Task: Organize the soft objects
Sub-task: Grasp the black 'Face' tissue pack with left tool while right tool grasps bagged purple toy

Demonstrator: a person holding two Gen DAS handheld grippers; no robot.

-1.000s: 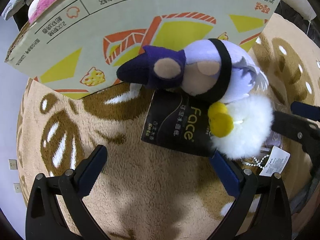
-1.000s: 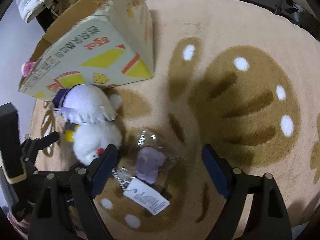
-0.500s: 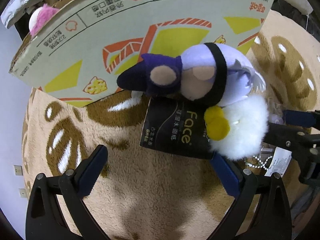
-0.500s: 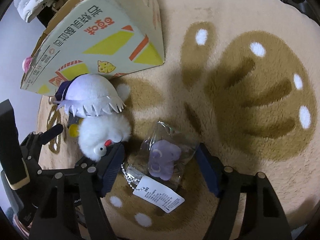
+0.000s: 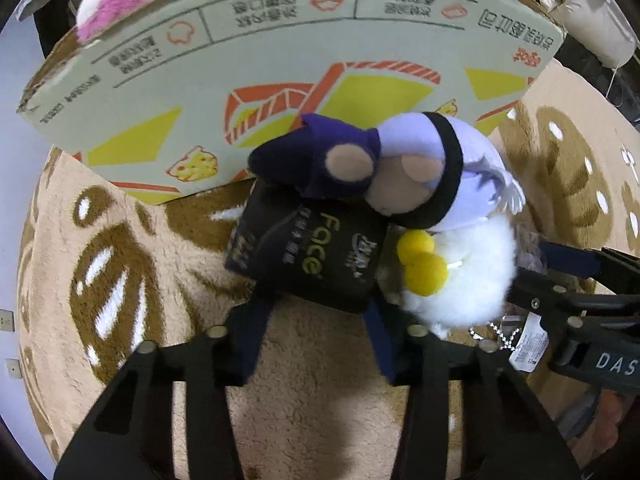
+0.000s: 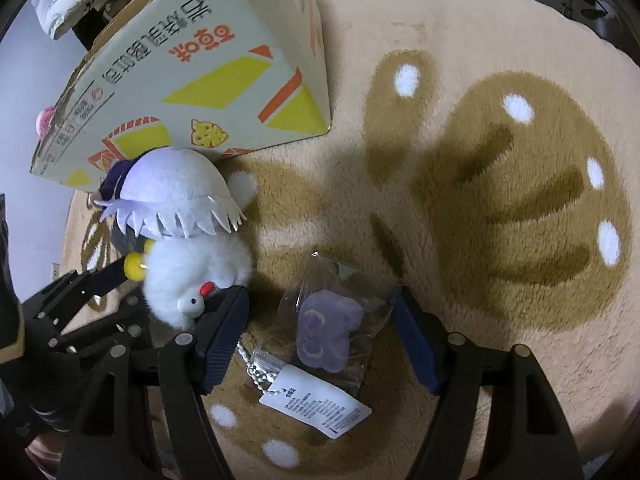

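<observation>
Black tissue pack: on the rug, clamped in left gripper, whose jaws have just been closing; long axis across them.
Right gripper: jaws apart, straddling bagged purple plush, not yet pressing.
Cardboard box: directly ahead, near.
Surface: shaggy beige rug; cluttered room.

The rug is thick, matt fleece pile, and the box at its far side is printed matt cardboard. The plush doll mixes smooth felt-like cloth with long white fluff. The black tissue pack is slick plastic film, and the small purple toy's bag is clear, glossy, crinkled plastic.
</observation>
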